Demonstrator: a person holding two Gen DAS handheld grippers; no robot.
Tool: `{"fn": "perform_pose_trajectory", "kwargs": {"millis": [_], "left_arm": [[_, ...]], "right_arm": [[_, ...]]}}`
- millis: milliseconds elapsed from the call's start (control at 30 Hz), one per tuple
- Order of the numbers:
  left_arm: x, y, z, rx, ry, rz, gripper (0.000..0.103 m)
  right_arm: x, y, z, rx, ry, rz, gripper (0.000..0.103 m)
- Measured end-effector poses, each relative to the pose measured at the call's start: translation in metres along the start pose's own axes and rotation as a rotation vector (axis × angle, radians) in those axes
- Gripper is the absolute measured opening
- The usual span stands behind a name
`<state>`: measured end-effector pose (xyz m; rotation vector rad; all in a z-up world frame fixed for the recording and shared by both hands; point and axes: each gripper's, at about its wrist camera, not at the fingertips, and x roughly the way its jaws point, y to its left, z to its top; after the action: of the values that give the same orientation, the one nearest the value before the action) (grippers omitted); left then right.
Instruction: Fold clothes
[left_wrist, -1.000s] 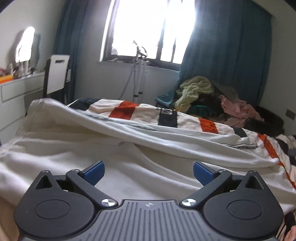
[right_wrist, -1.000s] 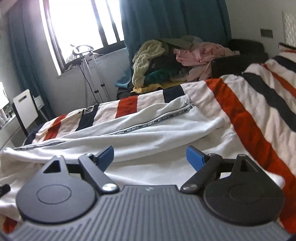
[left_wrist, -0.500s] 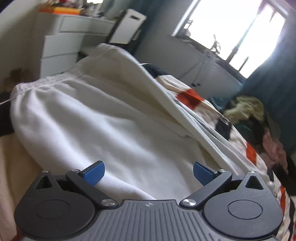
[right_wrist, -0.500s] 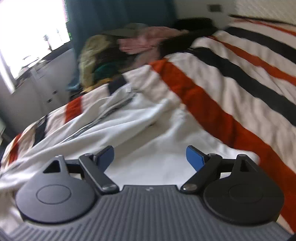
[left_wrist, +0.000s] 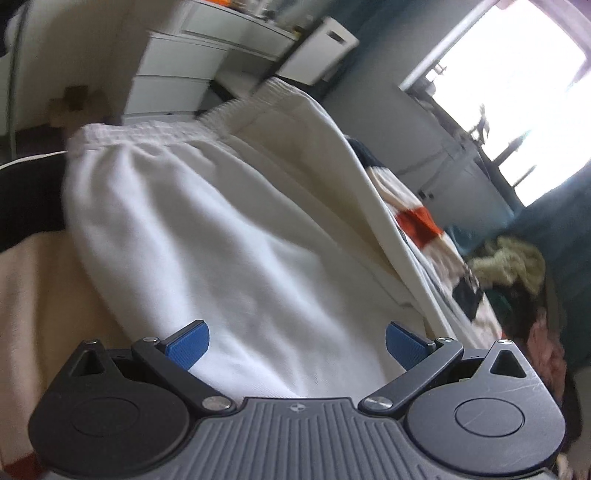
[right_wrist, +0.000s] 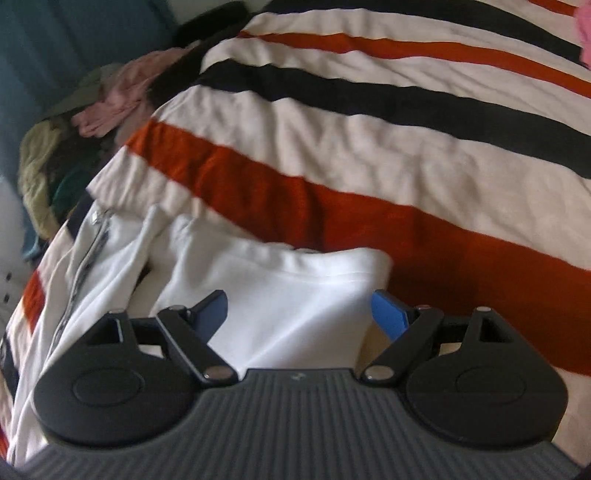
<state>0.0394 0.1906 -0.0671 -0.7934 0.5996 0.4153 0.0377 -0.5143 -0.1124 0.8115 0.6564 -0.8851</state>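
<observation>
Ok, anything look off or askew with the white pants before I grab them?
Nothing damaged. The white pants lie rumpled, not flat, on the striped blanket. Left gripper and right gripper are open.

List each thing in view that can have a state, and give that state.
left gripper: open, over the garment's waist end, gripping nothing.
right gripper: open, white hem between its fingers, not clamped.
white trousers: spread out on the bed, unfolded, gathered waistband at the far end.
striped bedspread: laid over the bed, lightly wrinkled.
clothes pile: heaped, unfolded.
curtain: drawn aside from the window.
</observation>
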Motion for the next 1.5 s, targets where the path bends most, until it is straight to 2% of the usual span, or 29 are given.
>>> {"fn": "perform_pose_trajectory", "kwargs": {"millis": [100, 233, 333, 400, 467, 567, 600, 633, 667, 733, 800, 833, 900, 967, 1133, 1233, 1367, 1500], "left_arm": [[-0.015, 0.017, 0.004, -0.115, -0.05, 0.013, 0.103], [-0.032, 0.045, 0.012, -0.248, -0.113, 0.068, 0.103], [-0.027, 0.067, 0.02, -0.343, -0.117, 0.114, 0.1], [-0.018, 0.077, 0.026, -0.375, -0.086, 0.115, 0.091], [-0.011, 0.08, 0.03, -0.403, -0.068, 0.114, 0.078], [-0.008, 0.077, 0.034, -0.402, -0.089, 0.108, 0.069], [-0.008, 0.076, 0.034, -0.397, -0.102, 0.108, 0.065], [-0.007, 0.074, 0.035, -0.393, -0.115, 0.108, 0.064], [-0.006, 0.074, 0.035, -0.396, -0.124, 0.108, 0.06], [-0.006, 0.073, 0.034, -0.4, -0.139, 0.1, 0.05], [-0.007, 0.072, 0.034, -0.404, -0.155, 0.093, 0.034], [-0.007, 0.071, 0.033, -0.406, -0.163, 0.089, 0.031], [-0.007, 0.071, 0.032, -0.41, -0.179, 0.082, 0.012], [-0.008, 0.07, 0.032, -0.413, -0.196, 0.071, 0.009], [-0.039, 0.063, 0.033, -0.39, -0.269, -0.031, 0.007], [-0.054, 0.053, 0.041, -0.359, -0.302, -0.079, 0.007], [-0.052, 0.025, 0.068, -0.32, -0.326, -0.101, 0.007], [-0.03, -0.02, 0.1, -0.264, -0.342, -0.112, 0.007]], "right_arm": [[-0.002, -0.016, 0.005, 0.088, -0.012, -0.024, 0.086], [0.005, -0.039, 0.006, 0.218, 0.028, -0.031, 0.086], [0.017, -0.049, 0.005, 0.282, 0.092, -0.021, 0.086], [0.023, -0.054, 0.002, 0.329, 0.131, 0.029, 0.086], [0.029, -0.055, 0.0, 0.36, 0.162, 0.077, 0.076], [0.036, -0.054, -0.003, 0.396, 0.204, 0.15, 0.05], [0.038, -0.053, -0.004, 0.402, 0.218, 0.169, 0.038], [0.039, -0.051, -0.004, 0.402, 0.228, 0.174, 0.031], [0.04, -0.049, -0.004, 0.402, 0.231, 0.173, 0.028], [0.04, -0.048, -0.004, 0.397, 0.231, 0.178, 0.013], [0.039, -0.048, -0.002, 0.401, 0.217, 0.196, 0.007], [0.038, -0.049, -0.001, 0.403, 0.208, 0.207, 0.007], [0.032, -0.05, 0.002, 0.398, 0.176, 0.232, 0.006], [0.027, -0.048, 0.006, 0.39, 0.143, 0.253, 0.006], [0.006, -0.048, 0.015, 0.371, 0.046, 0.311, 0.005], [-0.004, -0.041, 0.024, 0.367, 0.017, 0.346, 0.005], [-0.005, -0.013, 0.044, 0.366, 0.005, 0.373, 0.005], [0.012, 0.037, 0.069, 0.374, 0.002, 0.404, 0.005]]}}
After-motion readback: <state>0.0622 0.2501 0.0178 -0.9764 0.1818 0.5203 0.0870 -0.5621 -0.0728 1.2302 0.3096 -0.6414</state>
